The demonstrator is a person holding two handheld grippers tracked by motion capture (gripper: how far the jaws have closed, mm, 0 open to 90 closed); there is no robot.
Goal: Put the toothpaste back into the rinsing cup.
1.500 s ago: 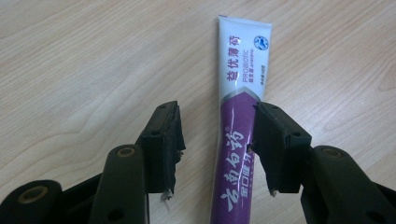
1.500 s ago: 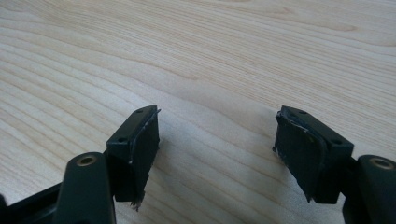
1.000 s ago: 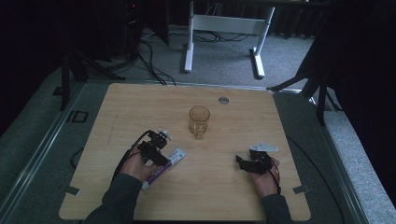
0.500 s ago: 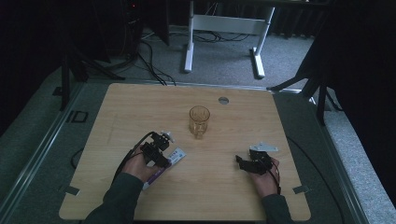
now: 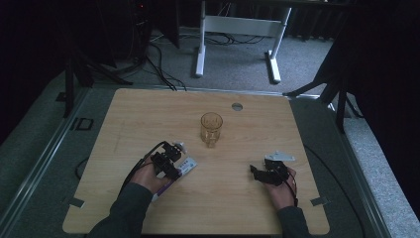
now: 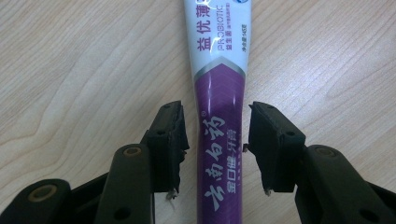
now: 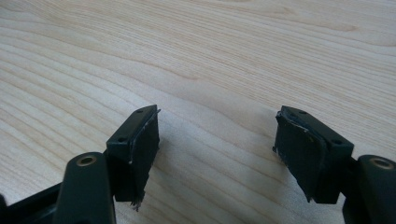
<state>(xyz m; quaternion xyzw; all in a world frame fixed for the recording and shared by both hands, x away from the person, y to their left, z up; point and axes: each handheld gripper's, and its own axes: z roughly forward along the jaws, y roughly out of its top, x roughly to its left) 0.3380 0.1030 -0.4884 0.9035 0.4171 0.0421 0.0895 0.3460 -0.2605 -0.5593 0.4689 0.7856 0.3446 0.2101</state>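
The left claw (image 6: pixel 215 140) lies low over the tabletop (image 5: pixel 148 114), released astride the toothpaste tube (image 6: pixel 219 93), its jaws just opening; the right claw (image 7: pixel 217 149) gapes empty.

the high view is looking forward and down from above the person's side, taking in the whole wooden table (image 5: pixel 148 114) from well back. the left gripper view is looking steeply down, very near a toothpaste tube (image 6: pixel 219 102) also lying in the high view (image 5: pixel 184 167). the right gripper view is skimming low across bare tabletop (image 7: pixel 210 56), close up.
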